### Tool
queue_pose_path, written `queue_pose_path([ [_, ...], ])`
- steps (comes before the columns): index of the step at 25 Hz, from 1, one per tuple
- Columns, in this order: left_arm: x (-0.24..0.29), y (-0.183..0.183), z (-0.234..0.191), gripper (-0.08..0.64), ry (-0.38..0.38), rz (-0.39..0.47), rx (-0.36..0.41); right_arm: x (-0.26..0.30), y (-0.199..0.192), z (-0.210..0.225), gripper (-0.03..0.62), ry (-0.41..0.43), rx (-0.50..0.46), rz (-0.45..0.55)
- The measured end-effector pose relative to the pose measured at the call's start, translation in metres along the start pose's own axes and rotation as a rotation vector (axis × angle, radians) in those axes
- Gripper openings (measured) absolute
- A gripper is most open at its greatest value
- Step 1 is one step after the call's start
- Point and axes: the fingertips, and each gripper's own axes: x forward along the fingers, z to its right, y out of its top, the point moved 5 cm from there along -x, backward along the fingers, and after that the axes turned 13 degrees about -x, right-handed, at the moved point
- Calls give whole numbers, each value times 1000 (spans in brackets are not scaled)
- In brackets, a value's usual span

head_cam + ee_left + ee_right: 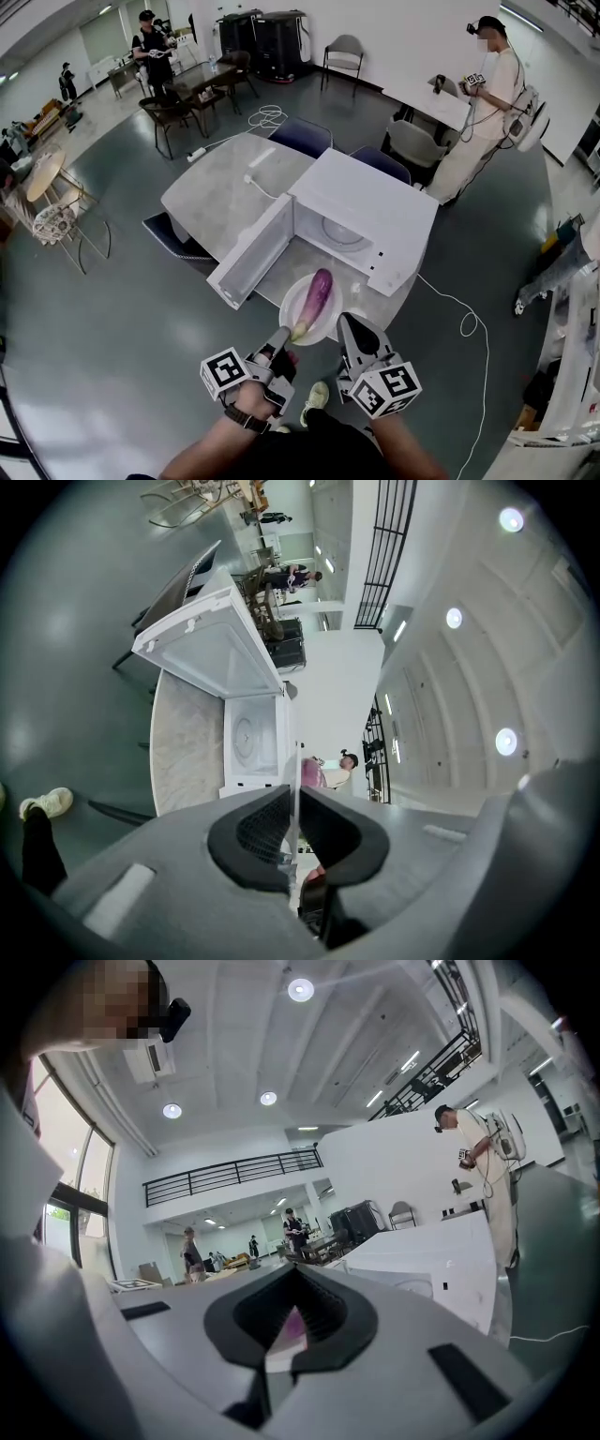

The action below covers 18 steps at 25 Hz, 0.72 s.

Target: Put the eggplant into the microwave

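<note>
A purple eggplant (pixel 317 289) lies on a white plate (pixel 292 319) at the near edge of the grey table, just in front of the white microwave (pixel 375 216). The microwave's door (pixel 251 255) hangs open to the left, and the cavity (pixel 247 735) is empty. My left gripper (pixel 284 339) is shut on the plate's near-left rim; in the left gripper view (pixel 292 841) the rim shows as a thin white line between the jaws. My right gripper (pixel 345 323) is shut on the plate's right rim, and in its own view (pixel 286 1335) a sliver of eggplant (pixel 295 1321) shows through.
The marble table (pixel 211 192) carries a white cable and plug behind the microwave. Dark chairs (pixel 300 134) stand round the table's far and left sides. A person (pixel 483 103) stands at the back right with grippers. A white cord (pixel 469 323) lies on the floor to the right.
</note>
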Motion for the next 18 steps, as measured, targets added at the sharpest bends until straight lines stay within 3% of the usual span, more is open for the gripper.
queue_pose_path([
  [8, 48, 15, -13, 11, 16, 29, -21, 39, -4, 46, 2, 54, 4, -19],
  [18, 92, 42, -23, 11, 49, -4, -28, 79, -12, 72, 2, 31, 17, -23],
])
